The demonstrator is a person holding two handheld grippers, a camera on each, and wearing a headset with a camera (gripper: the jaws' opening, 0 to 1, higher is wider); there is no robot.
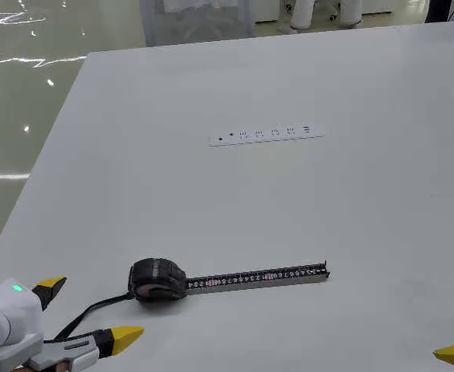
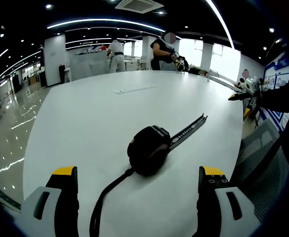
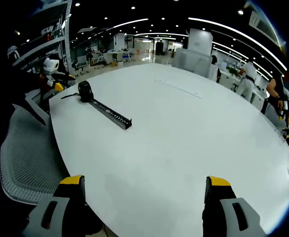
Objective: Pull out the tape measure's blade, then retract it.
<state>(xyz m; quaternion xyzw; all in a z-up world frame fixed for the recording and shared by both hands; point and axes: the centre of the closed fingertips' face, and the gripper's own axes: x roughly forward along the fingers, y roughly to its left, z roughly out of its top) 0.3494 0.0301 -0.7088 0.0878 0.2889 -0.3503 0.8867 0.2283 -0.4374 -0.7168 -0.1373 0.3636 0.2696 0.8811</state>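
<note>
On the table (image 1: 289,201), the tape measure (image 1: 157,280) is lying with its blade (image 1: 258,277) extended, not yet retracted; the left gripper (image 1: 89,311) and right gripper (image 3: 144,180) are gaping wide, empty.

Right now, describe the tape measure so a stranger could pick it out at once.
On the big white table, look near the front edge, just ahead of the left gripper. The tape measure is a round black case with a numbered blade pulled out sideways and a cord trailing back, unlike the flat white power strip farther off.
</note>
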